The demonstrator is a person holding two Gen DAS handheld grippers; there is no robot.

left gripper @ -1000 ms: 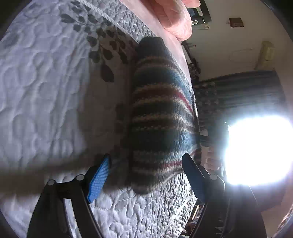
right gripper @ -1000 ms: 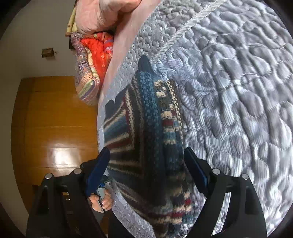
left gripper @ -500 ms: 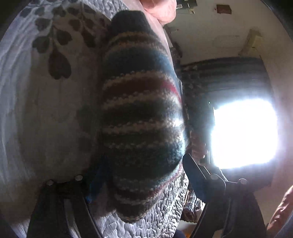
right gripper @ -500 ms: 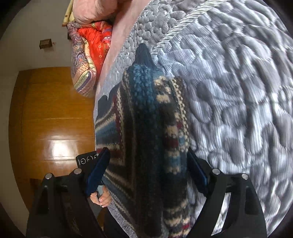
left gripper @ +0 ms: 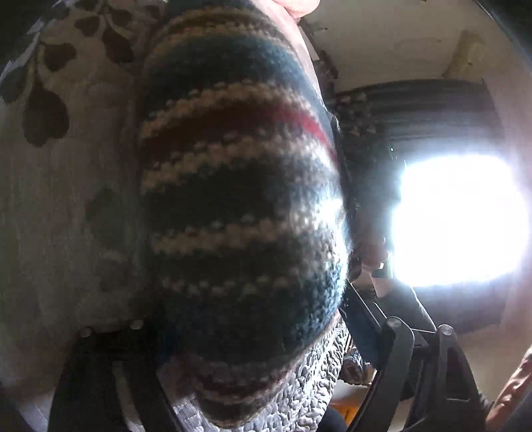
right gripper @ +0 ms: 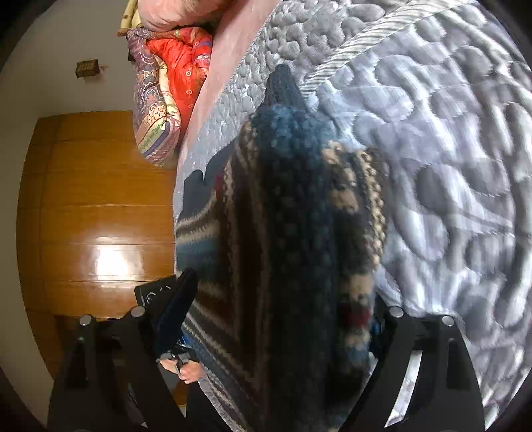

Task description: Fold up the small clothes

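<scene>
garment: a small knitted sweater [left gripper: 239, 206] in dark blue, cream and red stripes, lying on the quilted bedspread [right gripper: 449, 166] at the side edge of the bed, part of it bunched into a thick fold.
garment, right wrist view: the sweater [right gripper: 292, 232] runs lengthwise away from the camera, a raised dark-blue ridge down its middle and a striped flap spread toward the bed's edge.
left gripper [left gripper: 252, 332]: both fingers spread wide, one on each side of the near end of the sweater; the left-hand finger is in deep shadow against the knit, the right-hand one sits just off the bed's edge; not clamped on the cloth.
right gripper [right gripper: 282, 299]: fingers parted, straddling the sweater's near end; the blue pad of one finger [right gripper: 176, 299] lies beside the striped flap, the other is mostly hidden behind the knit; whether the pads touch the cloth cannot be told.
bed surface: grey-white quilt with raised stitching; a dark leaf print [left gripper: 46, 113] shows beside the sweater in the left wrist view.
far end of bed: a pink pillow [right gripper: 179, 13] above a folded red and patterned blanket [right gripper: 166, 86].
surroundings: wooden wardrobe [right gripper: 96, 219] past the bed's edge; a bright window [left gripper: 459, 219] with dark curtains.
person: a hand [right gripper: 186, 365] visible below the bed's edge.
</scene>
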